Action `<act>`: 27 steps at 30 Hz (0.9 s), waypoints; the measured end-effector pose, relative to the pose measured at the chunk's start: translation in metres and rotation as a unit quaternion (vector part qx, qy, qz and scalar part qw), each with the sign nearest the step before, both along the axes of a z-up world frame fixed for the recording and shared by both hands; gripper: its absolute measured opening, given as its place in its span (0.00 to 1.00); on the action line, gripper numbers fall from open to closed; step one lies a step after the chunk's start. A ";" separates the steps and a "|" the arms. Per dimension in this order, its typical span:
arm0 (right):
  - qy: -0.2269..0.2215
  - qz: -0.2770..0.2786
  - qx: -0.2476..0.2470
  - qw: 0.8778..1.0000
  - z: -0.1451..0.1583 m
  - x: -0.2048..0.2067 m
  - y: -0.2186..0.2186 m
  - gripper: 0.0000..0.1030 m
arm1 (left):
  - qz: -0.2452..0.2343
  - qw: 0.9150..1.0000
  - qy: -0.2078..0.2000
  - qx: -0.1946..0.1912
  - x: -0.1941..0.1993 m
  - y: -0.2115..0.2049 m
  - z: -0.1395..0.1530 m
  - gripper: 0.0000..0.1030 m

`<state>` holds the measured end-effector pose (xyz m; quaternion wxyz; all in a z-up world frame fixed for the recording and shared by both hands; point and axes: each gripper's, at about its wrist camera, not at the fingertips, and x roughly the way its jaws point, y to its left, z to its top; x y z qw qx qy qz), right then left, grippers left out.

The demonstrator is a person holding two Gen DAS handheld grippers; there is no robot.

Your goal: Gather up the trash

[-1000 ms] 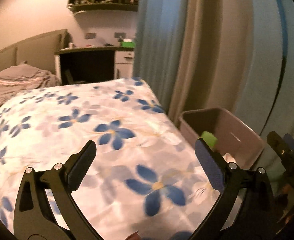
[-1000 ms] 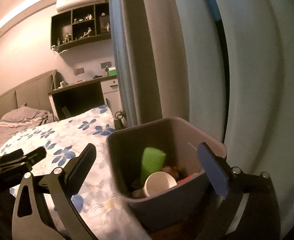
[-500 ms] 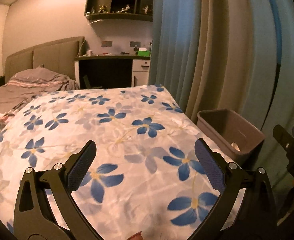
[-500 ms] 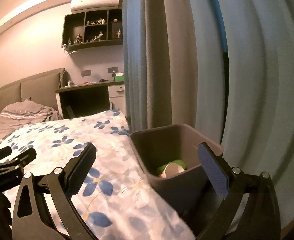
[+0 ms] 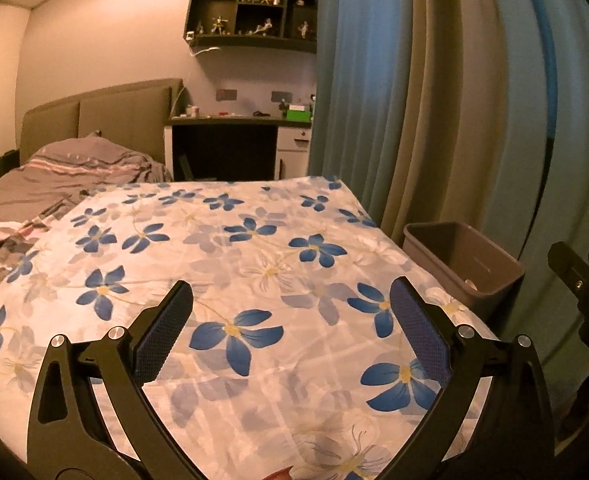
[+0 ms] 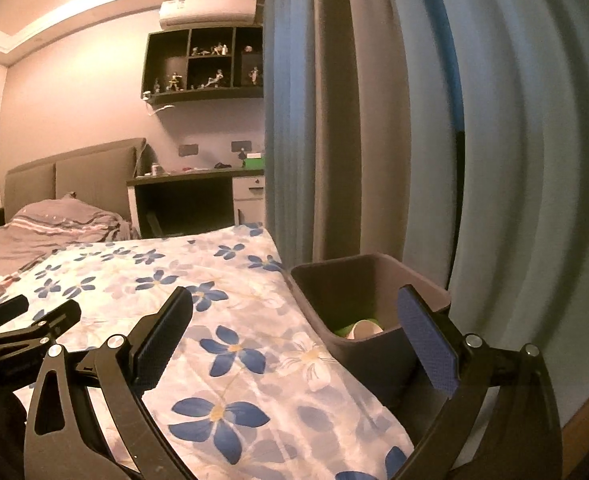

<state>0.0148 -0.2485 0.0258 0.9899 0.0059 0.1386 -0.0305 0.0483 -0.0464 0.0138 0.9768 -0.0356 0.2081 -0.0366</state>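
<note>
Trash, a white cup (image 6: 363,327) and something green (image 6: 343,330), lies in the grey bin (image 6: 378,360) beside the bed (image 5: 254,264). Left gripper (image 5: 292,330) hovers level over the floral cover, jaws spread and empty; right gripper (image 6: 300,340) points toward the bin, also spread and empty.

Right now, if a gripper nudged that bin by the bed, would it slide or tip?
The bin looks like thin plastic holding only a cup and something green, so probably light and easily slid. Its tall, narrow shape suggests a push near the rim might tip it.
</note>
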 end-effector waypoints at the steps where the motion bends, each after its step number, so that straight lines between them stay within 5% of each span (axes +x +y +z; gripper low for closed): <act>1: -0.001 0.002 0.000 1.000 0.000 -0.002 0.001 0.94 | 0.002 1.000 -0.001 0.002 -0.002 0.001 0.001 0.94; 27: -0.002 0.017 0.011 1.000 0.000 -0.006 0.005 0.94 | 0.008 1.000 -0.001 0.005 -0.011 0.001 0.004 0.94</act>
